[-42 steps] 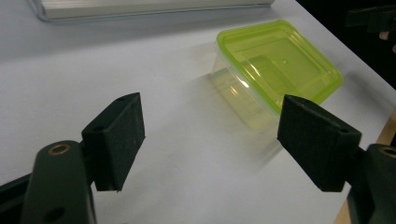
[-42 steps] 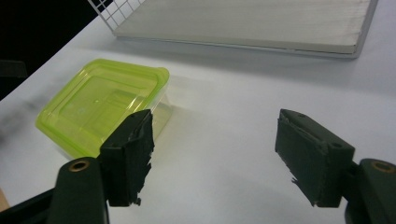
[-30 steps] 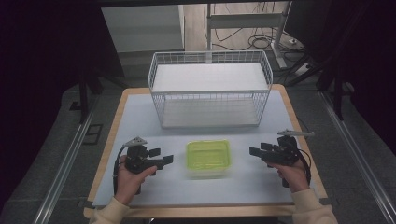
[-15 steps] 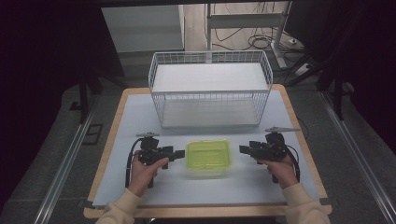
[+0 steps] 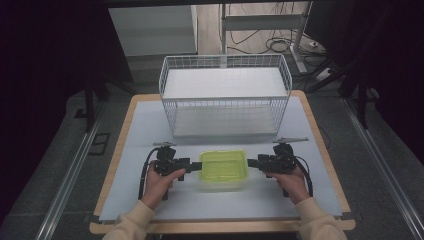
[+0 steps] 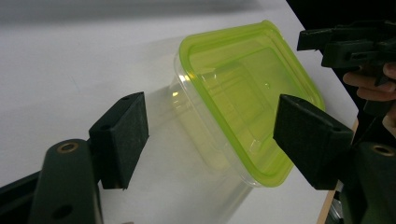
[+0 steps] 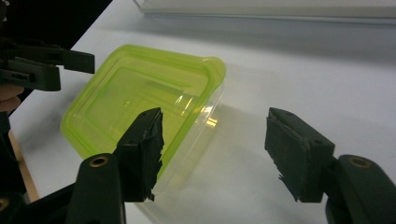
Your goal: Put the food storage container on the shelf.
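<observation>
Both grippers flank the container (image 5: 223, 169), which serves as the landmark throughout. Left gripper (image 5: 191, 165) stands at the container's left end, right gripper (image 5: 253, 162) at its right end, each pointing inward at it along the table (image 5: 150, 130). Left gripper jaws stand wide apart with nothing between the pads; in the left gripper view the container (image 6: 243, 107) lies ahead of them, its near corner reaching toward the gap, no contact visible. Right gripper jaws have just been closing a little but remain well apart and grip nothing; in the right gripper view the container (image 7: 144, 105) lies ahead and toward the left pad, its corner apparently just short of that pad.

Beyond the container, toward the far edge of the table, stands the white wire basket (image 5: 225, 95), well apart from it. The container itself is a clear tub with a yellow-green lid (image 5: 223, 165) seated on top, resting flat on the white table surface near the person's side.

Assessment of the step in hand: a two-sided approach for a grasp at the short ends. Recommended practice: bring each gripper in level so one pad passes above the lid rim and one below it, centre each on its end rather than on a corner, and close both together so the light tub neither slides nor tilts. The lid's raised lip offers the firmest purchase; the clear wall is likely to flex.
</observation>
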Motion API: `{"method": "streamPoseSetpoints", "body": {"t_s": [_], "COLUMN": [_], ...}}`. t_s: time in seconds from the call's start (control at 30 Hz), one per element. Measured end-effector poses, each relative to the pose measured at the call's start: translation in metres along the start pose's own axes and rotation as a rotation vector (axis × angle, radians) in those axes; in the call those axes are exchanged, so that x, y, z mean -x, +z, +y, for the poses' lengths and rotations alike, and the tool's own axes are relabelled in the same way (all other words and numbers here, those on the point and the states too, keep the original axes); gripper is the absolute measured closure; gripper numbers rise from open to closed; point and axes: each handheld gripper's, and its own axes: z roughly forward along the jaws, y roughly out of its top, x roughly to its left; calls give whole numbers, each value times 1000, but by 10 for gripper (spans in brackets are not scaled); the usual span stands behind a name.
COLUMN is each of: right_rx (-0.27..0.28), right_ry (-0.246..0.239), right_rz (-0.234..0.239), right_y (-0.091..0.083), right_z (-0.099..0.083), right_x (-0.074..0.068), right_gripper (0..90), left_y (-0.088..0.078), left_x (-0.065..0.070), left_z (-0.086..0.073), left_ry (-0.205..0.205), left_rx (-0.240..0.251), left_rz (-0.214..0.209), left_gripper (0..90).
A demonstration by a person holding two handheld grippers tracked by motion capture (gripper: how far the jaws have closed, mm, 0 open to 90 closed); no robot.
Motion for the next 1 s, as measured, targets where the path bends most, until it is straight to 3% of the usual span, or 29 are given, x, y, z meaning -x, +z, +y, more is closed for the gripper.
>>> {"method": "streamPoseSetpoints", "body": {"t_s": [0.33,0.5,0.6,0.67,0.73,0.83,0.93,1.0], "right_rx": [-33,-57,-84,-100,-99,-105,-87,-67], "right_ry": [44,61,79,86,111,142,150,146], "right_rz": [33,58,97,126,156,170,168,163], "right_y": [14,19,24,28,29,29,24,19], "right_z": [-1,-3,-5,-5,-5,-5,-4,-4], "right_x": [1,2,1,1,1,3,0,-2], "right_gripper": [435,504,562,615,672,707,758,796], "left_y": [6,15,18,17,16,14,7,2], "left_x": [-4,-1,-2,-4,-6,-5,1,6], "left_z": [0,-2,-4,-5,-6,-8,-8,-8], "left_ry": [-17,-19,-27,-48,-77,-88,-83,-56], "left_rx": [5,-23,-18,-12,-10,-3,25,42], "left_rz": [5,-18,-27,-26,-62,-83,-110,-110], "left_gripper": [307,369,451,560,666,695,749,798]}}
